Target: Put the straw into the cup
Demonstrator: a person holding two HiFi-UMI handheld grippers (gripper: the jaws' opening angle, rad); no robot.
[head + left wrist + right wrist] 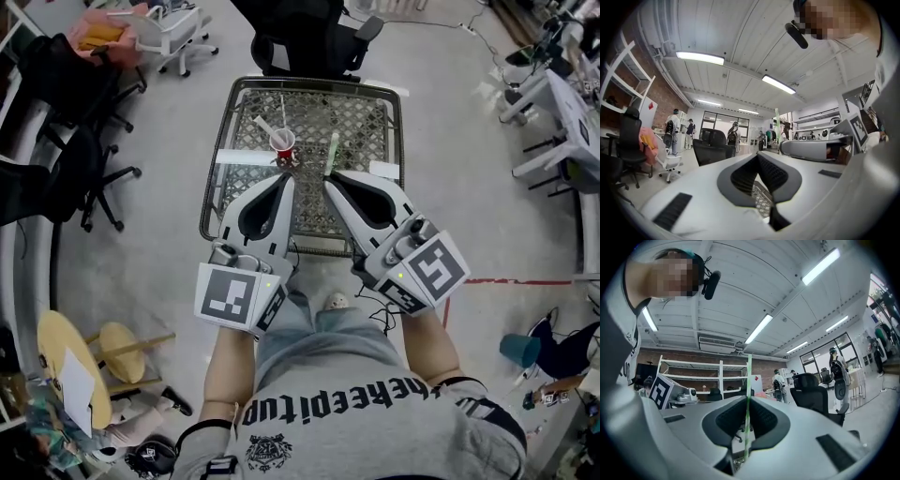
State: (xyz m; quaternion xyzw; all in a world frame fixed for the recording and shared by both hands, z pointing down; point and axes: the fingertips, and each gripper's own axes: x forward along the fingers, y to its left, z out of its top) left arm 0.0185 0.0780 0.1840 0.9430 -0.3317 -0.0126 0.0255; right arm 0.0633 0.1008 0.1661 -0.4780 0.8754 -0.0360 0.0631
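Note:
A red cup (283, 143) stands on the wire-mesh table (371, 131), near its middle. My right gripper (330, 177) (748, 398) is shut on a thin green straw (331, 150) (749, 376), which sticks up past the jaw tips, just right of the cup. My left gripper (285, 178) (758, 156) hovers close in front of the cup, jaws together with nothing between them. The left gripper view also catches the right gripper's side and the green straw (777, 125) standing upright. A white straw-like piece (264, 126) lies on the mesh, left of the cup.
A black office chair (309, 37) stands behind the table's far edge. More chairs (89, 178) crowd the floor at left. White tape strips (239, 157) mark the mesh. People stand in the background of both gripper views.

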